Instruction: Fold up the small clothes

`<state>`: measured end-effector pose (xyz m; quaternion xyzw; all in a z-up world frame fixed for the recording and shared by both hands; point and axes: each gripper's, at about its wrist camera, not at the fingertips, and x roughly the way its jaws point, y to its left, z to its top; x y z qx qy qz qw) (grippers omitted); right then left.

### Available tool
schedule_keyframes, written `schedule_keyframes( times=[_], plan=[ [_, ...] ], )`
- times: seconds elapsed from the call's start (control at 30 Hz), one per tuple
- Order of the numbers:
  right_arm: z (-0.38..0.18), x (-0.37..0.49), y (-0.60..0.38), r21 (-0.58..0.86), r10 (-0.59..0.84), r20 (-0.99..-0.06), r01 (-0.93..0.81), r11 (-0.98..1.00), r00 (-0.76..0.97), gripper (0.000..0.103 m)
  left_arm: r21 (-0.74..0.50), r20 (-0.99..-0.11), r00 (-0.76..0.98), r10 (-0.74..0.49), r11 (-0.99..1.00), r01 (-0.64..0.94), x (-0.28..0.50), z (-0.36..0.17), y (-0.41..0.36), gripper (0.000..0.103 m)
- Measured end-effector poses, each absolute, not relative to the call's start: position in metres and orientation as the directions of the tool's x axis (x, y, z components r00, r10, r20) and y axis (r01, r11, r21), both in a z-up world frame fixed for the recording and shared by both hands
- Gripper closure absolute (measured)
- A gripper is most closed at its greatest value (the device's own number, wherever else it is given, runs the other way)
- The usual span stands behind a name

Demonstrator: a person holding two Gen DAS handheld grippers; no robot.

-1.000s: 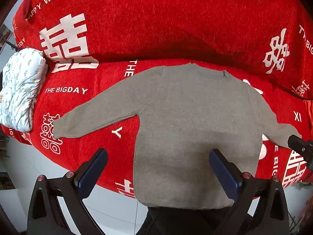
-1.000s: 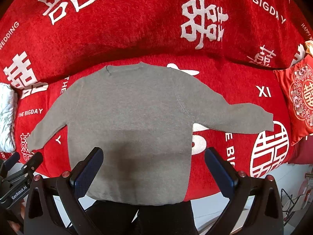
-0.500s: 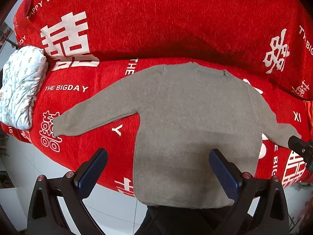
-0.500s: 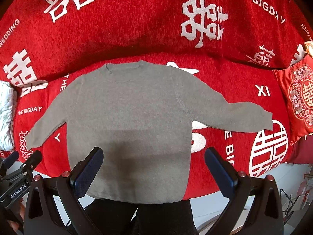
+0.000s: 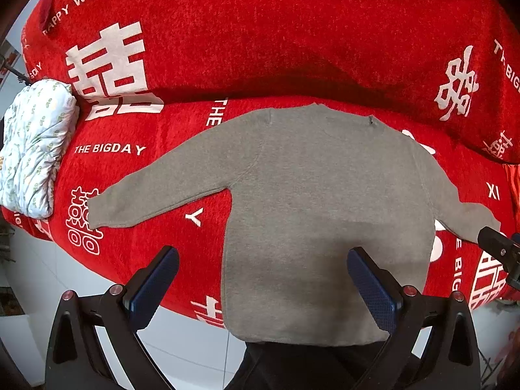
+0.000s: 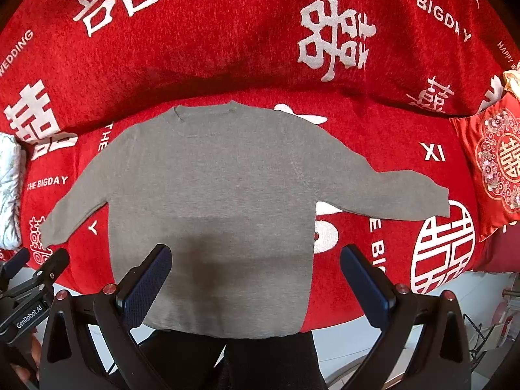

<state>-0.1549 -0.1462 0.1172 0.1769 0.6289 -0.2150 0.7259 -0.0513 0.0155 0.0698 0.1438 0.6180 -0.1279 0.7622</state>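
Note:
A small grey sweater (image 5: 325,201) (image 6: 211,201) lies flat on a red sofa cover, collar toward the backrest, both sleeves spread out and its hem hanging over the front edge. My left gripper (image 5: 263,279) hovers open above the lower left part of the body, blue pads wide apart, holding nothing. My right gripper (image 6: 256,276) is open too, above the lower right part of the hem, also holding nothing. The right gripper's tip shows at the far right of the left wrist view, near the right cuff (image 5: 477,217). The left gripper appears at the lower left of the right wrist view.
The red cover (image 5: 292,48) with white characters drapes over seat and backrest. A pale quilted bundle (image 5: 32,146) lies at the seat's left end. A red embroidered cushion (image 6: 494,169) stands at the right end. A person's dark trousers (image 6: 260,357) show below the hem.
Both views have drifted only slightly; the sweater sits a touch higher in frame. The sweater lies as before and both grippers stay open.

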Motion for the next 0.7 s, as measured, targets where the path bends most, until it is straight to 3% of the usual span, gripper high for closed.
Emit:
schedule_keyframes(
  times=[0.7],
  plan=[
    [0.1151,-0.1551,-0.1398,-0.027,-0.098,-0.989,0.525,0.85,0.107,0.0,0.036,-0.981,0.19,-0.04,0.925,0.377,-0.0585,0.0628,0.0231,0.0]
  ],
)
